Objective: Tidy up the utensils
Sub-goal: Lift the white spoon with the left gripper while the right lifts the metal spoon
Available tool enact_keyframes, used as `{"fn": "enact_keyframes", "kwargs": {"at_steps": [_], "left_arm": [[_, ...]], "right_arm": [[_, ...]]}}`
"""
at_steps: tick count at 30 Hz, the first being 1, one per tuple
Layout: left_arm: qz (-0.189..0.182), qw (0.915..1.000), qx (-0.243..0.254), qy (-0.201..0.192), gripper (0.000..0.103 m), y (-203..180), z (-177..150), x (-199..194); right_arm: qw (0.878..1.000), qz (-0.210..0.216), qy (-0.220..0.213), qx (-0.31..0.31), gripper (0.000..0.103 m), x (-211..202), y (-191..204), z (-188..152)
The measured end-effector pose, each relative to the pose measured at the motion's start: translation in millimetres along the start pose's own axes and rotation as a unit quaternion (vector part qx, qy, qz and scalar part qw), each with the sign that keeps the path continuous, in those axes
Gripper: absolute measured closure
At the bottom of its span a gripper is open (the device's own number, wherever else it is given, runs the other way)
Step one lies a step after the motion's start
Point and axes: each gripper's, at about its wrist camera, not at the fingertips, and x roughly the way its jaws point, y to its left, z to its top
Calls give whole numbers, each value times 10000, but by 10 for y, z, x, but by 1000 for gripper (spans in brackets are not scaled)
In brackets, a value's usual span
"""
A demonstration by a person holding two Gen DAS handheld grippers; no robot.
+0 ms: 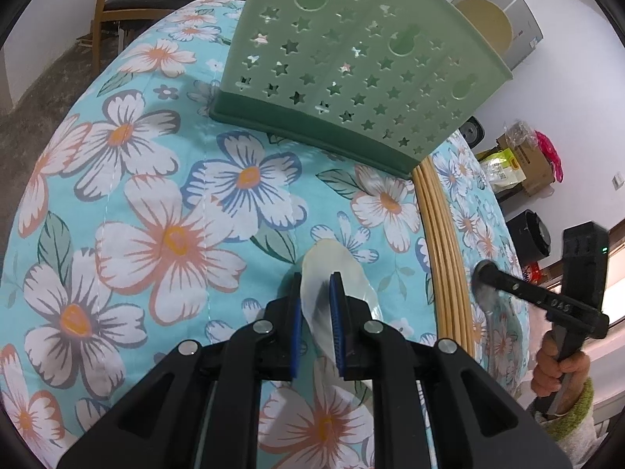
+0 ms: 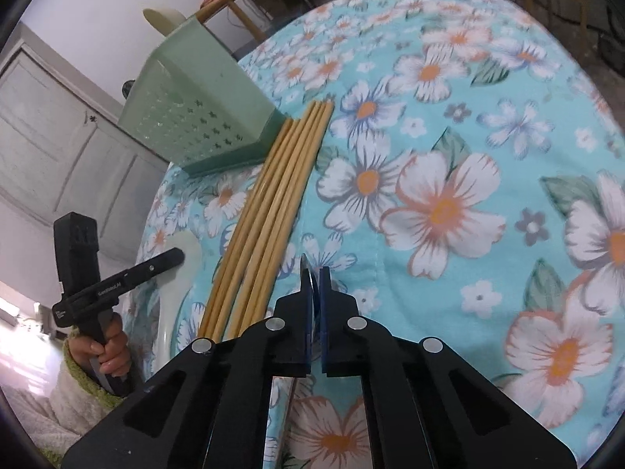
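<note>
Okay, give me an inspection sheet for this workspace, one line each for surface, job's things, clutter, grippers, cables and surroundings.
Surface: floral tablecloth over the table.
Job's things: green utensil holder standing upright, with a pale utensil's end showing above its rim in the right wrist view; bundle of wooden chopsticks lying beside its base; translucent spoon in the left gripper.
Clutter: nothing seen on the cloth.
Grippers: left gripper shut on the spoon; right gripper shut, nothing between its pads, just right of the chopsticks.
Cables: nothing seen.
Surroundings: wooden chair, cardboard box, white cabinet doors.

Chopsticks (image 2: 269, 211) lie on the tablecloth (image 2: 449, 156), seemingly touching the holder (image 2: 203, 117).
</note>
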Motion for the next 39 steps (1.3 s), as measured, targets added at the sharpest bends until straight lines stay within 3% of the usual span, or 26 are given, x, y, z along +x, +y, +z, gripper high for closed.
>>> {"fn": "enact_keyframes", "kwargs": {"at_steps": [5, 11, 16, 19, 23, 26, 27, 30, 35, 39], "left_arm": [[-10, 9999, 83, -65, 98, -60, 58, -103], [29, 9990, 207, -397, 100, -171, 171, -418], [-16, 9951, 323, -930, 100, -292, 314, -897], [-13, 9885, 430, -1452, 100, -399, 477, -1283], [83, 9675, 526, -2474, 100, -540, 758, -1825], [294, 9414, 519, -3319, 100, -640, 958, -2099], [275, 9277, 486, -3690, 100, -644, 1027, -2184], [396, 9000, 403, -4323, 100, -605, 1182, -2224], [522, 8852, 214, -4617, 100, -419, 1444, -1995], [743, 8829, 282, -4629, 100, -331, 1604, -1701]], "right_arm": [[9985, -198, -474, -203, 102, -288, 141, 63], [9918, -393, -1142, -428, 102, -680, 286, 151], [9856, -340, -1592, -457, 102, -957, 333, 249], [9819, -300, -1808, -478, 102, -1105, 352, 299], [9802, -237, -1916, -443, 102, -1202, 336, 318], [9812, -216, -1887, -354, 102, -1189, 293, 304], [9814, -212, -1880, -330, 102, -1195, 283, 297], [9821, -176, -1859, -256, 102, -1220, 256, 268], [9825, -232, -1837, -215, 102, -1271, 261, 210], [9826, -296, -1824, -193, 101, -1300, 276, 184]]}}
